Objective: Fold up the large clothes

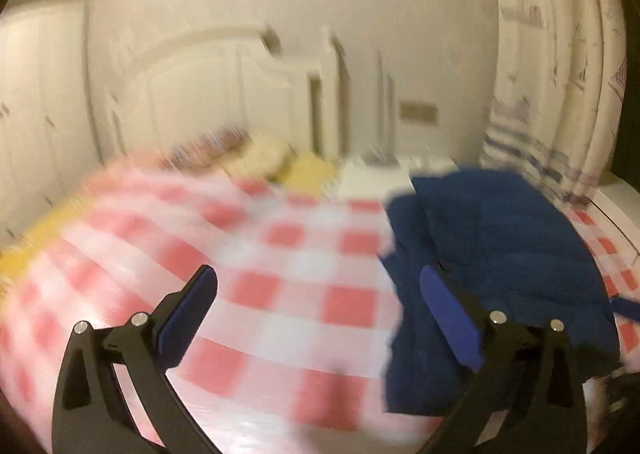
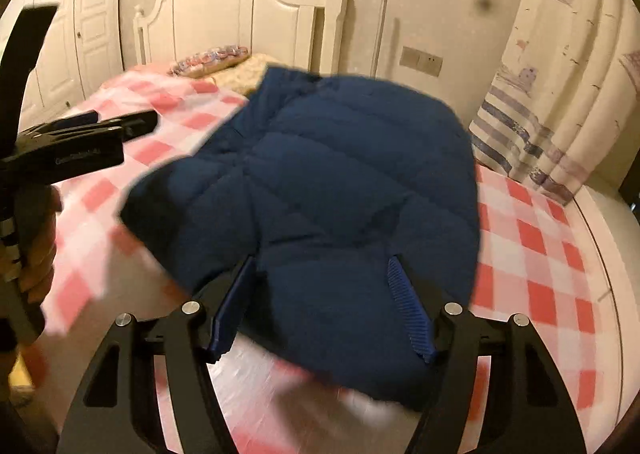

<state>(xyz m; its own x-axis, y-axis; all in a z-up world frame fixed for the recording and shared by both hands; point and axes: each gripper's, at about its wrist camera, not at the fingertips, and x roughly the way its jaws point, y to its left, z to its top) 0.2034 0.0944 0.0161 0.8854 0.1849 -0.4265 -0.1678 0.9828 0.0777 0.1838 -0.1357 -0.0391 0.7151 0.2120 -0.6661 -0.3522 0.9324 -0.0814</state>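
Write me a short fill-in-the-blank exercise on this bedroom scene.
1. The puffy quilted jacket is dark ____.
2. It lies on a bedspread checked in white and ____.
3. The right hand-held gripper has its jaws ____.
4. The left hand-held gripper holds ____.

Missing words: blue; red; open; nothing

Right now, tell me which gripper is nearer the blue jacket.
Right. The right gripper straddles the blue jacket's near edge, jaws open; the left gripper hovers over the checked blanket beside it.
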